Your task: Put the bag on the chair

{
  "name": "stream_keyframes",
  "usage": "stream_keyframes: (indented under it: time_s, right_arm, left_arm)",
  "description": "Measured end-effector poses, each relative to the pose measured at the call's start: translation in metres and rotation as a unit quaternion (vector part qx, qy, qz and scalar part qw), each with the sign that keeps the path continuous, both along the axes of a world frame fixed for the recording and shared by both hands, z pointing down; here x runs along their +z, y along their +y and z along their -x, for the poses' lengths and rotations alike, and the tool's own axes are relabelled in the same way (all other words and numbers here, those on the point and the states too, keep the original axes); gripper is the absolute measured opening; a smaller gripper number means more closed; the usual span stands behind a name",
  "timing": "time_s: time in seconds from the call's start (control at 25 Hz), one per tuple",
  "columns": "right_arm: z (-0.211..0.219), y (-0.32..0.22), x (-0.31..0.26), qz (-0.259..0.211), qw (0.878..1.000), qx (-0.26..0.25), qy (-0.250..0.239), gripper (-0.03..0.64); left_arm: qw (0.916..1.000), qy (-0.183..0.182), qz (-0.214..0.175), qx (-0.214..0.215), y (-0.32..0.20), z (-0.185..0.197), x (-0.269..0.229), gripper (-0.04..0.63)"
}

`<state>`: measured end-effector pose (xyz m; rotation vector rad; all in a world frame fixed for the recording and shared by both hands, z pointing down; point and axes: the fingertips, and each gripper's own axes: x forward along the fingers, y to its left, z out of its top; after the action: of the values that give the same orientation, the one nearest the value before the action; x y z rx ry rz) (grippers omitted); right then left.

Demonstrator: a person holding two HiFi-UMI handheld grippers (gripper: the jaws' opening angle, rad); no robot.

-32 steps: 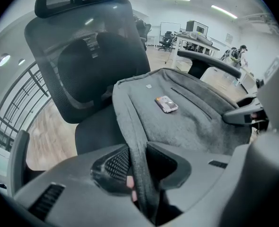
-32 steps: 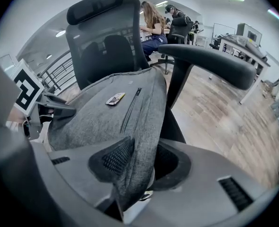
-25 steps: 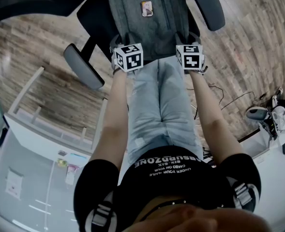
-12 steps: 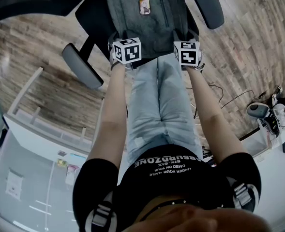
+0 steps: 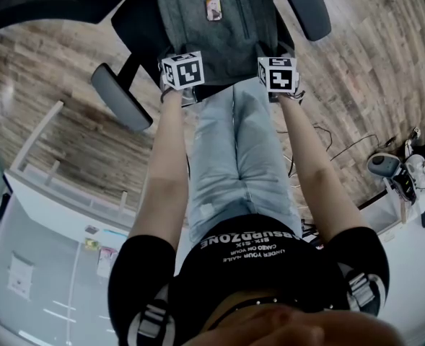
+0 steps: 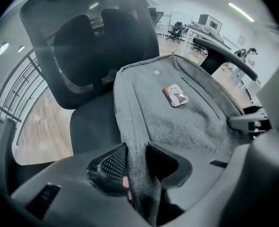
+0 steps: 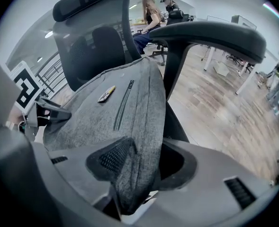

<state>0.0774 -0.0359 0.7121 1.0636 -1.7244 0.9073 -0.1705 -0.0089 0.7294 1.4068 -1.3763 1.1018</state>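
A grey fabric bag lies on the seat of a black office chair, its top leaning against the mesh backrest. In the left gripper view my left gripper has the bag's near left edge between its jaws, and the left pad still touches the cloth. My right gripper has the bag's near right edge between its jaws in the same way. Both pairs of jaws are opening. From the head view the two marker cubes sit at the bag's near corners.
The chair's armrests flank the bag on both sides. A white desk is at the lower left. Cables and gear lie on the wooden floor at the right. People sit far behind the chair.
Both grippers have moved a little forward toward the chair, carrying the bag's near edge further onto the seat.
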Motion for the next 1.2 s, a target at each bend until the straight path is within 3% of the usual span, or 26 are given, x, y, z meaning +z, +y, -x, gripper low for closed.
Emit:
stream_keyframes:
  time_s: [0.28,0.36,0.64,0.72,0.84,1.04,1.2]
  right_arm:
    - [0.001,-0.002,-0.005,0.024,1.0,-0.003,-0.005,0.248]
    - [0.0,-0.007,-0.011,0.013,1.0,-0.002,-0.006,0.295]
    - [-0.003,-0.022,-0.044,-0.06,0.998,0.008,0.015,0.29]
    - [-0.002,-0.023,-0.056,-0.074,0.997,0.008,0.012,0.27]
    - [-0.002,-0.022,-0.072,-0.095,0.995,0.0,0.018,0.174]
    - [0.002,-0.018,-0.088,-0.104,0.994,-0.012,0.008,0.042]
    - [0.014,-0.013,-0.103,-0.101,0.994,-0.014,-0.038,0.017]
  left_arm:
    - [0.9994,-0.021,0.005,-0.027,0.001,0.006,-0.008,0.155]
    - [0.9994,-0.029,-0.001,-0.017,-0.001,0.008,-0.014,0.176]
    - [0.9965,-0.051,-0.065,-0.008,-0.019,0.013,-0.053,0.179]
    - [0.9947,-0.054,-0.087,-0.002,-0.025,0.011,-0.067,0.179]
    - [0.9921,-0.053,-0.114,0.012,-0.031,0.005,-0.085,0.176]
    - [0.9916,-0.035,-0.124,0.004,-0.03,-0.003,-0.102,0.093]
    - [0.9919,-0.004,-0.126,-0.013,-0.026,-0.012,-0.112,0.049]
